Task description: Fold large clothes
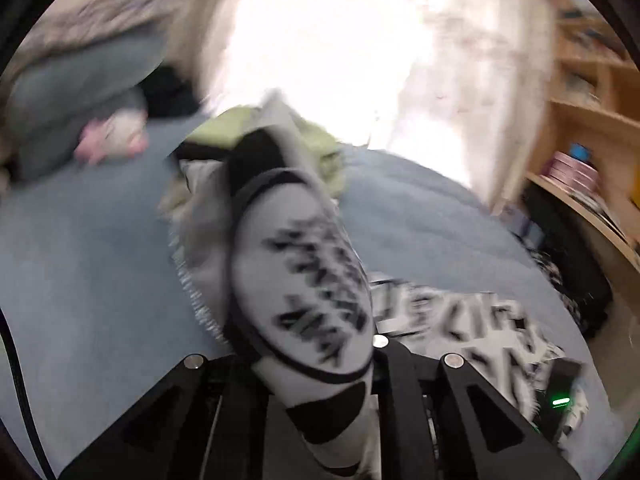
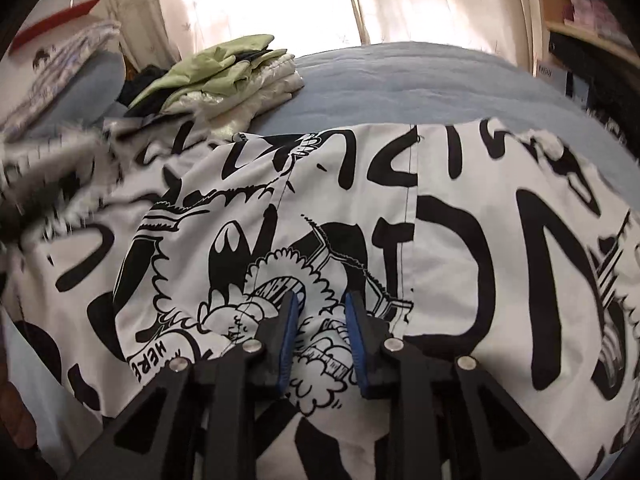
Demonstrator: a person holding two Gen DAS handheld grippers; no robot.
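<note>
We're lifting a bunched fold of the printed garment [image 1: 304, 280] in the clamped left gripper [image 1: 320, 412] | right gripper [image 2: 322, 320] hovering part-open over the spread cloth, gripping nothing | left nearer the fold

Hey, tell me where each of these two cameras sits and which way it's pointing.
Left wrist: rides the left hand-held gripper, facing across the blue bed toward the window; blurred printed garment hangs from it, hiding the fingertips.
Right wrist: rides the right hand-held gripper, looking down over the spread garment; blue-padded fingers apart, fabric between them.
Shared: the garment, bed, and green-and-white clothes pile.
</note>
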